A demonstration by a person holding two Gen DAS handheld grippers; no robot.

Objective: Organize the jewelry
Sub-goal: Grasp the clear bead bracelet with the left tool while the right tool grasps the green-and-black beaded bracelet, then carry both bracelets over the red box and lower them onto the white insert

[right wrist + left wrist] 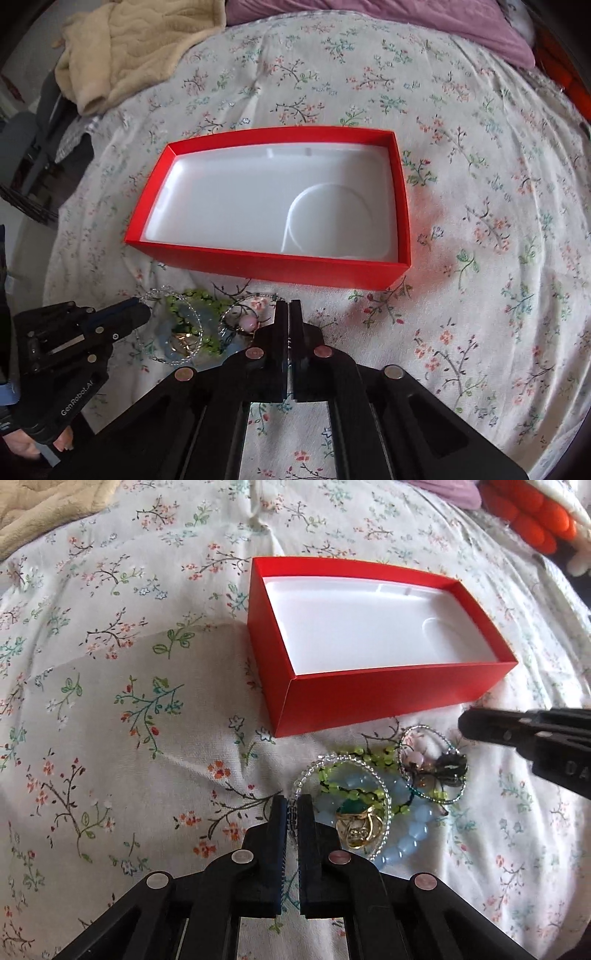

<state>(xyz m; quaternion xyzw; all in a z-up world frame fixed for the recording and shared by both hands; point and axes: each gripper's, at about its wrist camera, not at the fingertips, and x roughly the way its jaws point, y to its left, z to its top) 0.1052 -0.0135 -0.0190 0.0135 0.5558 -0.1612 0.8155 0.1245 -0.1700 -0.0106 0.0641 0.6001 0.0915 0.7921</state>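
Left tool (291, 805): closed, its jaws pinched on the rim of a clear crystal-bead bracelet (384, 794) at the left edge of the pile.
Jewelry pile (384, 797): lies on the floral cotton bedsheet (110, 664) just right of the left tool's tips and left of the right tool's; light-green bead strand (354, 794), pale-blue round-bead bracelet (410, 834), gold ring with a green stone (356, 821), thin silver hoop with pink beads (424, 764), all overlapping.
Red cardboard box with white moulded liner (266, 266): straight ahead of both tools, beyond the pile, with no jewelry in it.
Right tool (289, 308): closed; a thin strand seems caught between its jaws beside a pink bead (246, 322), though which piece it belongs to I cannot tell.
Handling: the pieces look light, limp and slippery; strands probably snag on each other, so lifting one may drag the neighbours.
Where to grip: on a free loop at the pile's outer edge, across the beads rather than the thread; the ring by its band.
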